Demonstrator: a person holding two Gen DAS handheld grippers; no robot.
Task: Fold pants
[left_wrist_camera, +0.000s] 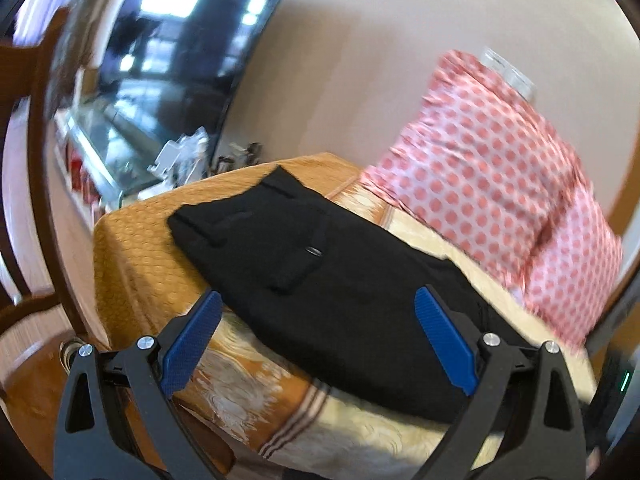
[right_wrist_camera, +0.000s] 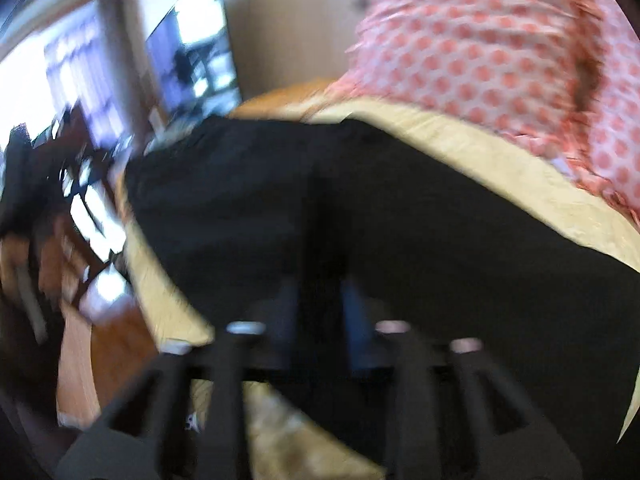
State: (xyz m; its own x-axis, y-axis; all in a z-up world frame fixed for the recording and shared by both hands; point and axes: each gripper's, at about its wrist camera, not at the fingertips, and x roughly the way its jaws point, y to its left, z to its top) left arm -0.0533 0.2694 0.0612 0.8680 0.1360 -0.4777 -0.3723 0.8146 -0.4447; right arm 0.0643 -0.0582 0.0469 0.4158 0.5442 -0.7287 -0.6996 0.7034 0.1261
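- Behind everything sits a living room: a dark television (left_wrist_camera: pixel 192 52) on a pale wall, a wooden chair (left_wrist_camera: pixel 24 80) at 9 o'clock, and a bed whose orange-and-cream bedspread (left_wrist_camera: pixel 132 240) carries the work.
- In the left wrist view the left gripper (left_wrist_camera: pixel 318 336) hangs with its blue pads (left_wrist_camera: pixel 192 344) spread wide and nothing between them, just above the near edge of the pants (left_wrist_camera: pixel 320 272).
- In the blurred right wrist view the right gripper (right_wrist_camera: pixel 320 308) has its fingers drawn close together, with dark cloth apparently between them; it looks clamped on the pants (right_wrist_camera: pixel 360 220), though the smear leaves some doubt.
- Outward from the left gripper, the black pants lie flat along the bed from 5 o'clock toward 11 o'clock, the buttoned back pocket (left_wrist_camera: pixel 314 250) facing up near the middle.
- At 2 o'clock a pink polka-dot pillow (left_wrist_camera: pixel 500 168) leans against the wall, just beside the far edge of the pants.
- Judging by the pose, the step in hand is taking hold of the leg end so it can be carried over toward the waist.
- To do it well, the left gripper should probably close on the edge level with the right one, catching both layers.
- Both ends ought then to rise together and travel toward 11 o'clock, keeping the cloth taut between them.
- A likely risk is dragging the bedspread up with the pants, so a shallow pinch on the fabric alone seems wise.
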